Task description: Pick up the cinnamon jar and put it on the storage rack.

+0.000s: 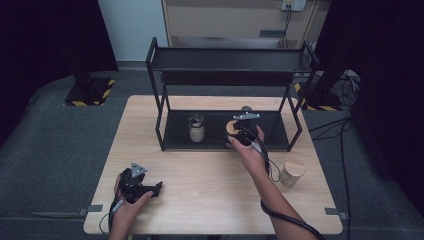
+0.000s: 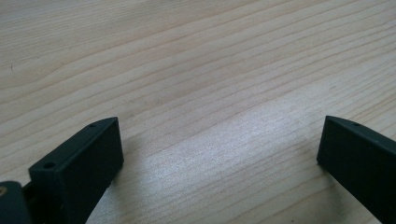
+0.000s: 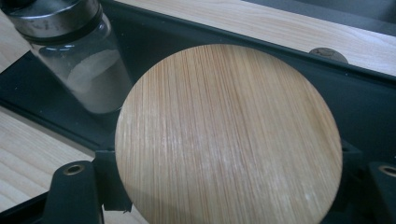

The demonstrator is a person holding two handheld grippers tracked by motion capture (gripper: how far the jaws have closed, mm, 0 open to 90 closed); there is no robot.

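Note:
My right gripper is at the front of the black rack's lower shelf, shut on a jar with a round wooden lid. In the right gripper view that lid spans the space between my two jaws, over the dark shelf. A glass jar with a metal lid stands on the same shelf to the left, close beside the held jar. My left gripper rests low over the table's front left. Its jaws stand wide apart, with nothing but bare wood between them.
A second wooden-lidded jar stands on the table at the right, near the right forearm. The two-tier black rack takes up the back of the table; its uprights frame the lower shelf. A cable trails from each gripper.

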